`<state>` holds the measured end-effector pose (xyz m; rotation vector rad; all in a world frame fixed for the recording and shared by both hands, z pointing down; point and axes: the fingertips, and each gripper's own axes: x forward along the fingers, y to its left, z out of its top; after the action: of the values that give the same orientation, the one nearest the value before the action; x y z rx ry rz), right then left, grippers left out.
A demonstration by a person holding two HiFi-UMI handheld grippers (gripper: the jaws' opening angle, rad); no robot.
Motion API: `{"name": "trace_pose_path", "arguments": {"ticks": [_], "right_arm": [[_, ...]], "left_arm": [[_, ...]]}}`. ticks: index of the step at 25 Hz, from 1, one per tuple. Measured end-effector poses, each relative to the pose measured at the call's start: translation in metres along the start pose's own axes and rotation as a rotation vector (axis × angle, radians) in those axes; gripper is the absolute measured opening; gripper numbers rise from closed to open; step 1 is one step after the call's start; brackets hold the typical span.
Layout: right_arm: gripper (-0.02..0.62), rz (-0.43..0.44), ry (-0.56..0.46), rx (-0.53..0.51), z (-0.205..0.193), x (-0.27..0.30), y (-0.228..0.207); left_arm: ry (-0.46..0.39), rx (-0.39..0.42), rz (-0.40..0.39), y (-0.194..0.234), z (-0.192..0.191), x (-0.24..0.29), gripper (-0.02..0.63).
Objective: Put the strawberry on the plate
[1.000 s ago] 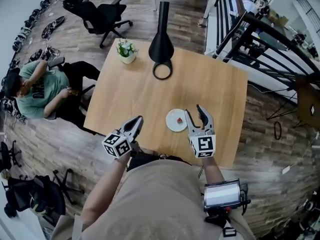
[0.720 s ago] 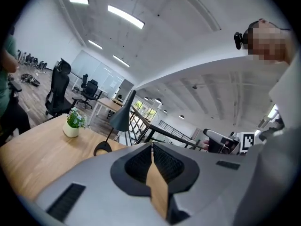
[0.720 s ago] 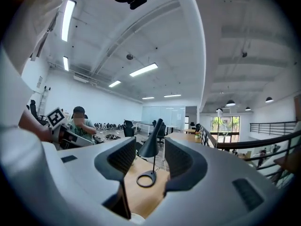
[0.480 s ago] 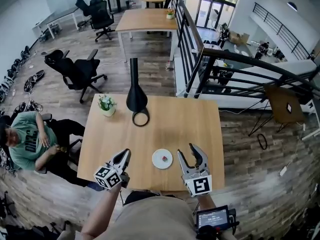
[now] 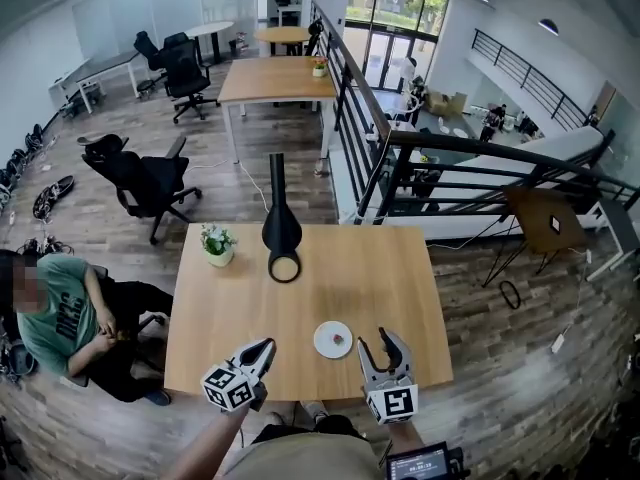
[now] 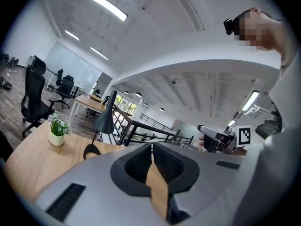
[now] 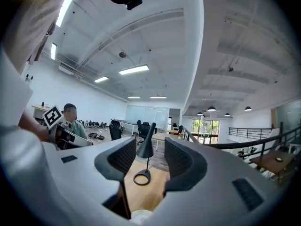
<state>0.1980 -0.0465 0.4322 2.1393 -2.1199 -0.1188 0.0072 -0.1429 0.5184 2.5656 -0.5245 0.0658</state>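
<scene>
Left gripper (image 6: 152, 149) hogs the bottom half of the frame: grey body, black ribbed fingers (image 6: 136, 166) pressed together at the tips, nothing b/w them. Only a thin wedge of the wooden table (image 6: 28, 159) shows below where they meet. On the table to the left there's a small potted plant (image 6: 58, 132) in a white pot, and beside it a black lamp (image 6: 104, 120) w/ a ring base. The right gripper (image 6: 211, 136) pokes in from the right side. A black office chair (image 6: 34, 95) stands far left, off the table.
</scene>
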Motion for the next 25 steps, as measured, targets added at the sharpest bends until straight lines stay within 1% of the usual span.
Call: {"name": "trace_pose_path", "arguments": {"ticks": [4,7,10,12,15,18,21,23,25], "right_arm": [[0.193,-0.018,0.03,0.011,0.0,-0.022,0.034],[0.193,-0.032,0.043,0.064,-0.004,-0.04,0.05],[0.19,-0.045,0.094,0.099,-0.021,-0.045,0.061],[0.19,-0.04,0.134,0.111,-0.032,-0.05,0.068],[0.189,-0.026,0.156,0.128,-0.043,-0.051,0.072],[0.189,0.003,0.163,0.139,-0.044,-0.049,0.076],[0.189,0.04,0.157,0.129,-0.043,-0.051,0.074],[0.19,0.042,0.156,0.127,-0.045,-0.053,0.067],[0.19,0.033,0.161,0.13,-0.049,-0.055,0.061]], "left_arm": [[-0.005,-0.034,-0.03,0.004,-0.016,-0.03,0.002],[0.011,-0.032,-0.066,0.003,-0.034,-0.041,0.002],[0.022,-0.041,-0.1,0.001,-0.04,-0.046,0.003],[0.023,-0.046,-0.108,-0.005,-0.043,-0.055,0.003],[0.023,-0.03,-0.086,-0.006,-0.044,-0.067,0.003],[0.024,-0.025,-0.037,-0.003,-0.042,-0.079,0.002],[0.008,-0.047,0.009,-0.007,-0.041,-0.083,0.002],[-0.005,-0.073,0.024,-0.011,-0.041,-0.083,0.002],[-0.009,-0.078,0.028,-0.016,-0.041,-0.082,0.002]]}}
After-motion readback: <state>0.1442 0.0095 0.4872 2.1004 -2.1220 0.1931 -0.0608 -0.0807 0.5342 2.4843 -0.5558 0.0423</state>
